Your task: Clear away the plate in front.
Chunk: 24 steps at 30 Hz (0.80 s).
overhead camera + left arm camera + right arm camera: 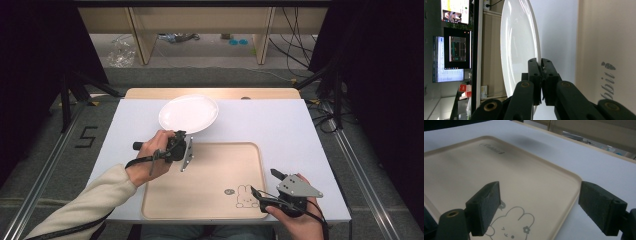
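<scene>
Bare tray [210, 175] between the 2 claws, a white plate [188, 113] at its far-left corner.

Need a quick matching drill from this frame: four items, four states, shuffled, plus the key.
Items:
1. round white plate
2. beige plastic tray with rabbit drawing
3. left gripper
4. right gripper

States:
A. open, over the tray's corner
B. flat on the white table, nothing on it
C. held by its rim, tilted
D. shut on the plate's rim

Pairs: 1-C, 2-B, 3-D, 4-A
</scene>
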{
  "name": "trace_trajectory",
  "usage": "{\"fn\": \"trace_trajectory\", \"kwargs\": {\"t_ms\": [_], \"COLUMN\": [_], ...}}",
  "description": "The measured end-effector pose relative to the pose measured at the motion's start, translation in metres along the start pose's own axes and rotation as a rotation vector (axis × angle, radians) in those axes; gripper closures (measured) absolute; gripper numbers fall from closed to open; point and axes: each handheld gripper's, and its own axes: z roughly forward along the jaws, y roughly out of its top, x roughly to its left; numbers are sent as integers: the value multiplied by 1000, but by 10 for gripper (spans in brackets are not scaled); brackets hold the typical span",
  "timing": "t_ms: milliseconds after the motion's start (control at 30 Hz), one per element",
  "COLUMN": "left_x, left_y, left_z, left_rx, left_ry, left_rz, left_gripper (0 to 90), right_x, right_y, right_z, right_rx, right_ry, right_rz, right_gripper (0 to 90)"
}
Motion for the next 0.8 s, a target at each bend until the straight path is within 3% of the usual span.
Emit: {"fn": "trace_trajectory", "kwargs": {"t_ms": [800], "left_x": [-6], "left_y": [3], "left_z": [-17], "left_rx": [-17], "left_ry": [1], "left_rz": [10], "left_gripper": [870], "right_x": [0], "right_y": [0], "right_z": [0], "right_rx": [4], "right_ry": [0], "right_rz": [-8], "right_gripper": [190]}}
